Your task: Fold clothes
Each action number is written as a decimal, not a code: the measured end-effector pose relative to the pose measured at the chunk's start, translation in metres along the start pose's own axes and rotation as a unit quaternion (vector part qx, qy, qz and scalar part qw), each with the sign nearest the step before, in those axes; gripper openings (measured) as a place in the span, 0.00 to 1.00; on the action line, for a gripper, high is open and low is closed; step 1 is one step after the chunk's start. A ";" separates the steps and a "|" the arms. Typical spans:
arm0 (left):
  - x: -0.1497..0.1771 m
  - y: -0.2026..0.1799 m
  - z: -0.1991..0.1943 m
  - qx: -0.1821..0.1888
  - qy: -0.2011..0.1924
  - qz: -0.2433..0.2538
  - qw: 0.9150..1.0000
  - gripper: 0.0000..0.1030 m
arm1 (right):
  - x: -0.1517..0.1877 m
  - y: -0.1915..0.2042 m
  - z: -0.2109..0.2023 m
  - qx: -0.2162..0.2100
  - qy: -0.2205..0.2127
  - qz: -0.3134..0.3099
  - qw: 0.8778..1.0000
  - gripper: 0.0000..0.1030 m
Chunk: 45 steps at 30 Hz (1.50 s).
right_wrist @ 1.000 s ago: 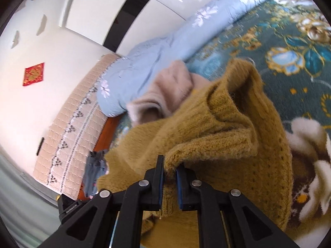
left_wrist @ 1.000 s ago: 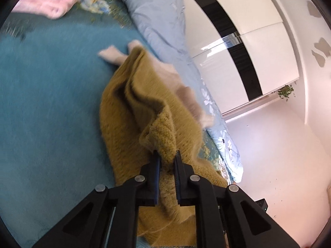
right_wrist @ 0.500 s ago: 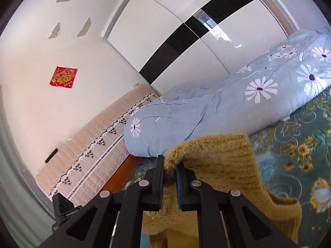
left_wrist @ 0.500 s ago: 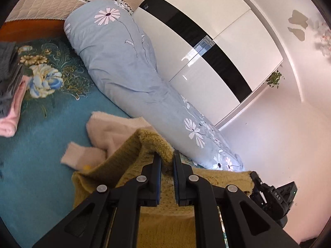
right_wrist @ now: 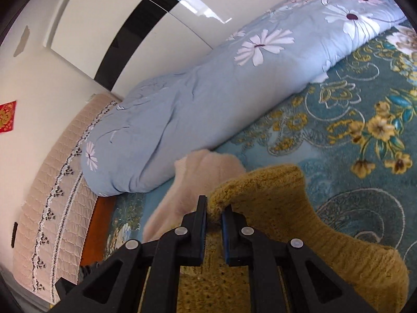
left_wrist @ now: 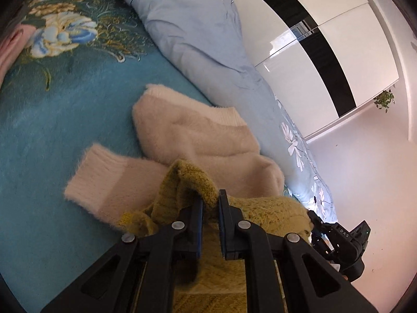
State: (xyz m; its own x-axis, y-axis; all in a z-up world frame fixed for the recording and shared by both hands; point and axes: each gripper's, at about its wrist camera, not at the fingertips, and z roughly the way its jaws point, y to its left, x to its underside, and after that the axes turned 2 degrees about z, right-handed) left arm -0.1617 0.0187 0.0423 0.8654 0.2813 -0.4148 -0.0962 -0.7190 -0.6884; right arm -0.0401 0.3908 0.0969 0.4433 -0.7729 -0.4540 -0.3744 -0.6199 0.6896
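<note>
— Looking over the bed, what do you see, from the biggest thing down?

— I see the teal floral blanket [right_wrist: 365,135], then the long blue duvet roll [right_wrist: 208,99] along it, then a fluffy cream sweater [left_wrist: 198,140] lying on the blanket.

— And the mustard sweater [right_wrist: 273,203]?

— It lies partly over the cream one. My left gripper [left_wrist: 209,203] and my right gripper [right_wrist: 214,208] are both pinched closed on its edge.

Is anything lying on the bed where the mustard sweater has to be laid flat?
Yes. A cream sweater lies on the blanket just ahead of the mustard sweater, beside the blue quilt. Both tools grip the mustard one.
</note>
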 end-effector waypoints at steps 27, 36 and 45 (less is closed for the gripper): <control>0.139 0.057 -0.101 -0.055 0.056 -0.045 0.996 0.47 | 0.105 -0.144 -0.187 0.063 0.068 0.039 0.995 0.50; 0.188 0.073 -0.124 0.020 0.035 -0.093 0.995 0.47 | 0.134 -0.164 -0.200 0.051 0.072 0.052 0.995 0.51; 0.202 0.077 -0.127 0.015 0.024 -0.116 0.993 0.50 | 0.146 -0.139 -0.180 0.034 0.122 -0.022 0.992 0.40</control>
State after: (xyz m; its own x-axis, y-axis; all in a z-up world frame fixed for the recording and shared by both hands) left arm 0.0684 -0.0608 -0.0188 0.8884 0.4054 -0.2152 0.0938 -0.6192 -0.7796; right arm 0.2232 0.3884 0.0365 0.6415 -0.6940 -0.3268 -0.4011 -0.6666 0.6283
